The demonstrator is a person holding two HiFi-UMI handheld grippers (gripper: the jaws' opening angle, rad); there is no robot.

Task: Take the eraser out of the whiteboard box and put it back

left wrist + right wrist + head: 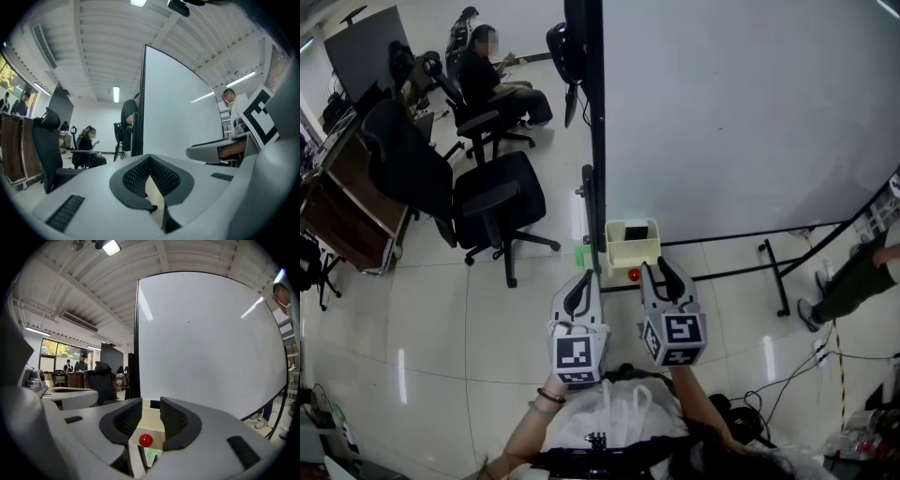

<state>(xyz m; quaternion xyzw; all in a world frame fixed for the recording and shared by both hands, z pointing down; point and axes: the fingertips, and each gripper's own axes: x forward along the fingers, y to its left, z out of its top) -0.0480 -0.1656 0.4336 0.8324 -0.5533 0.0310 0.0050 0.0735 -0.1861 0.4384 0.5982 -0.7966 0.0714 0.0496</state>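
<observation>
A cream whiteboard box [630,255] hangs at the lower left corner of the whiteboard [741,112]. A black eraser [635,232] lies inside it. A red ball [633,275] sits on the box's front. My right gripper [660,270] is just in front of the box, a little to its right. Its jaws stand a narrow gap apart with nothing between them. In the right gripper view the box [151,423] and the red ball [146,440] show through that gap of the right gripper [151,414]. My left gripper [579,292] hangs beside it, shut and empty. The left gripper [150,159] points past the board's edge.
The board's black frame post [594,141] and floor legs [778,272] stand close ahead. Black office chairs [492,197] are to the left, with a seated person [487,75] further back. A desk [347,206] is at far left. Another person's leg [853,281] and cables [778,375] are at right.
</observation>
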